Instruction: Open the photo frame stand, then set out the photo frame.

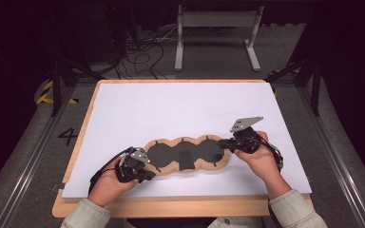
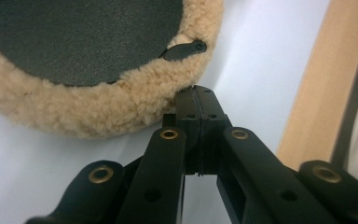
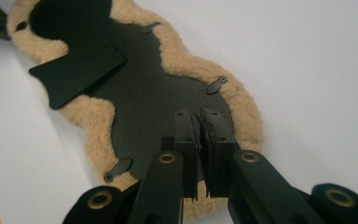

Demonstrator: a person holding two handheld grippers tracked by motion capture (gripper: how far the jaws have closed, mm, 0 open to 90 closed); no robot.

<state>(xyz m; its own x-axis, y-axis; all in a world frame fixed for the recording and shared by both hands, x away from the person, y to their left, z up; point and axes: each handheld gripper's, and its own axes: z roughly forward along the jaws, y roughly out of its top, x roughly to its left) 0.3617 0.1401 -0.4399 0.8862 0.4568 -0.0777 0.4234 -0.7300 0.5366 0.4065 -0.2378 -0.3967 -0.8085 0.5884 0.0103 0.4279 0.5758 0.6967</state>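
Left tool (image 1: pixel 153 167) at fleece pad (image 1: pixel 188 154), white tabletop (image 1: pixel 180 107).

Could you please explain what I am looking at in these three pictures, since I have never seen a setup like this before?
A person at a table holds a hand-operated gripper in each hand. One picture looks down from above; the other two come from cameras riding on each gripper. On the white surface lies a long fleece-edged black pad with a loose flap. The left gripper is shut with its fingers at the fleece rim of one end. The right gripper is almost shut over the pad's other end; I cannot tell whether it pinches anything.
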